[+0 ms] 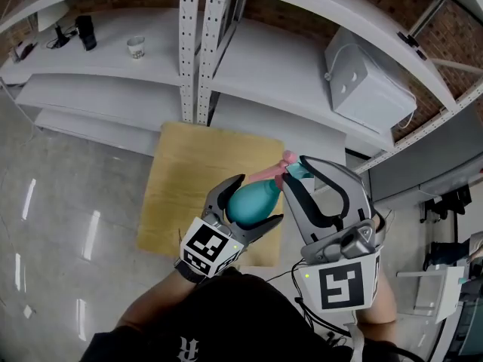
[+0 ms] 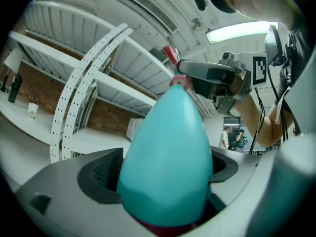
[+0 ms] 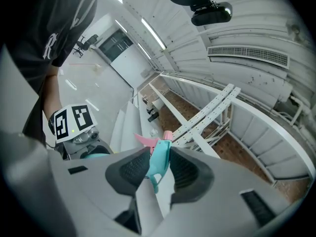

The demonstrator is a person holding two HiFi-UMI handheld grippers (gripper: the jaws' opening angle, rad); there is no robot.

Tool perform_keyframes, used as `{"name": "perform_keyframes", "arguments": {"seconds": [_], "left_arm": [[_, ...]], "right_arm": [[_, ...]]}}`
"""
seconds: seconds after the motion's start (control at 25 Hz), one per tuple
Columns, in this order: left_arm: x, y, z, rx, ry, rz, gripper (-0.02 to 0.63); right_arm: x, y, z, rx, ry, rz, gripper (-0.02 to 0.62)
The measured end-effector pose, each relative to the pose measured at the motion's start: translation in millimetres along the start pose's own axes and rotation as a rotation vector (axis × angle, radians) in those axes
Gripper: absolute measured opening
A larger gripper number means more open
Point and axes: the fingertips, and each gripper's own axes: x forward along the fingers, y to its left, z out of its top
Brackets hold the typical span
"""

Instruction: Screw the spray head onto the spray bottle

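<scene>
My left gripper [image 1: 259,198] is shut on the teal spray bottle [image 1: 250,202], held roughly level above the wooden table [image 1: 181,187]. In the left gripper view the bottle [image 2: 168,152] fills the space between the jaws, neck pointing away. At that neck sits the teal and pink spray head [image 1: 290,167], with my right gripper [image 1: 294,169] shut on it. The right gripper view shows the spray head [image 3: 159,157] pinched between the dark pads [image 3: 132,169], pink trigger to the left. How far the head is threaded on is hidden.
White metal shelving [image 1: 192,51] stands behind the table, with a cup [image 1: 136,47] and dark items on the left shelf. A white box [image 1: 362,78] rests on the right shelf. Polished floor lies to the left. People stand far off [image 2: 232,137].
</scene>
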Motion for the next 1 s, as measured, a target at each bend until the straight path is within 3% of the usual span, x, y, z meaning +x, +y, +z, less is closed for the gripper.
{"name": "perform_keyframes", "arguments": {"seconds": [0.4,0.64,0.72,0.84,1.0], "left_arm": [[1,0,6,0.021,-0.001,0.014,0.476],[-7,8,5,0.047,0.016,0.035,0.476],[-11,15,1,0.075,0.016,0.060,0.476],[-9,18,-8,0.055,0.030,0.084,0.476],[5,5,-6,0.044,0.011,0.043,0.476]], "right_arm": [[9,15,1,-0.062,0.011,0.052,0.127],[18,23,9,-0.098,0.067,0.007,0.129],[27,27,10,-0.086,0.102,-0.005,0.129],[31,29,3,-0.068,0.152,-0.009,0.129],[19,20,-6,-0.040,0.164,-0.015,0.129]]}}
